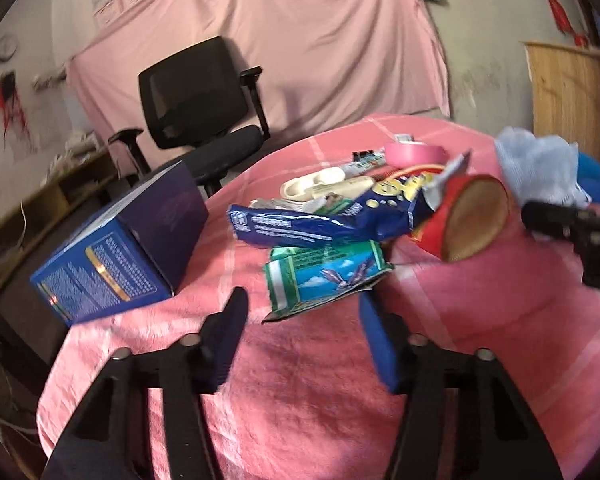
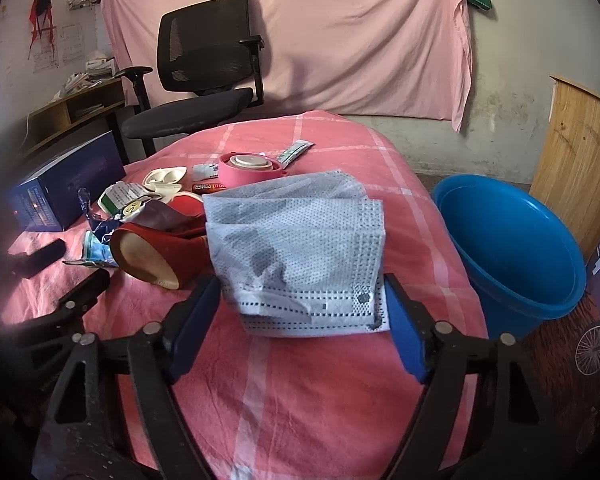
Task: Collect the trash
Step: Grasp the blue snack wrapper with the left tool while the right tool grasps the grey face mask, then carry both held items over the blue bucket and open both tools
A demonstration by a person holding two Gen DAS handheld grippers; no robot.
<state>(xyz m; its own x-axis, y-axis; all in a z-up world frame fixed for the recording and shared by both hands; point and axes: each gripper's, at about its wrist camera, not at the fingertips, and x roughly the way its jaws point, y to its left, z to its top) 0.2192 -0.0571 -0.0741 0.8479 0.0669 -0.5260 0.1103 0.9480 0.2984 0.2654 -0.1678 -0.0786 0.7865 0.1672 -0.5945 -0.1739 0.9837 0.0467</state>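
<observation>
On the pink-covered table (image 1: 300, 392), a green snack wrapper (image 1: 324, 276) lies between the fingertips of my left gripper (image 1: 304, 304). The jaws stand open, and the left pad is clear of the wrapper. Behind it are a crumpled blue snack bag (image 1: 320, 224) and a red paper cup (image 1: 468, 220) on its side. My right gripper (image 2: 300, 296) straddles a folded grey-blue dotted cloth (image 2: 300, 248). Its blue pads sit at the cloth's two edges, and the cloth lies flat and unsqueezed. A blue bucket (image 2: 512, 248) stands off the table's right side.
A dark blue box (image 1: 116, 248) sits at the table's left edge. Farther back lie a pink tape roll (image 2: 248, 168), a white case (image 2: 164, 178) and small packets. A black office chair (image 2: 204, 68) stands behind the table. A wooden board (image 2: 580, 160) leans behind the bucket.
</observation>
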